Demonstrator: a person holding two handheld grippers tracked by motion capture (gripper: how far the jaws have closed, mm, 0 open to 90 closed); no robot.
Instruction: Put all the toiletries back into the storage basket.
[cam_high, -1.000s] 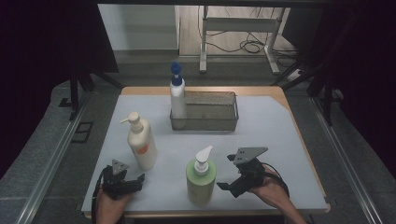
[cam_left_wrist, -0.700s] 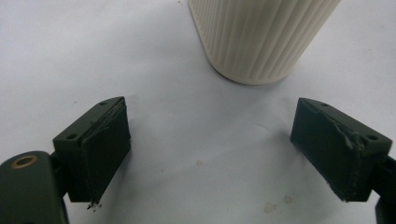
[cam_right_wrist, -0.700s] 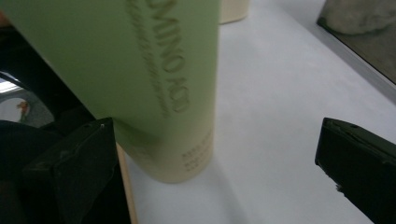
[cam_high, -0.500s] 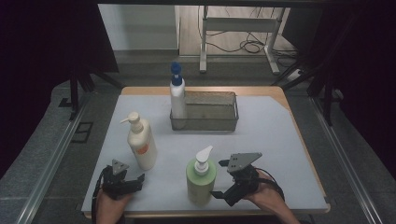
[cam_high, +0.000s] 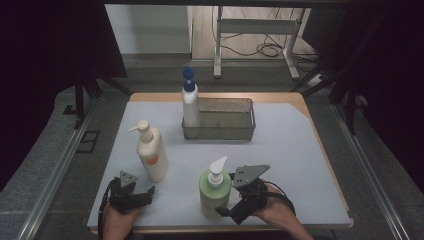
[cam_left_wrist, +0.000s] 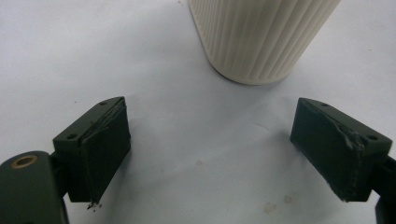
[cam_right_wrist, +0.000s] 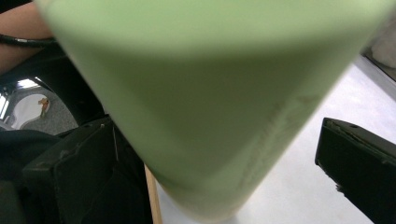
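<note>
Right gripper view looks along the right claw, and its two black jaws are spread wide with the green bottle standing between them. The left jaw seems close to the bottle's side, and the right jaw stands apart from it. Nothing is pinched yet.

From the high view, the right claw sits low at the green bottle, near the front edge of the worktop. The bottle stands upright with a white pump on top.

I think the bottle is hard plastic with a smooth, round side, so it may be slippery. It could be heavy if it is full. The best place to hold it looks like the middle of its body, not the thin pump.

Left gripper view shows the left claw spread open and holding nothing, with the ridged foot of the cream bottle just ahead. The high view cannot show those ridges. It shows what the gripper views cannot: the left claw near the front left corner, the whole cream bottle, and a wire basket toward the back edge with a white, blue-topped bottle in its left end.
</note>
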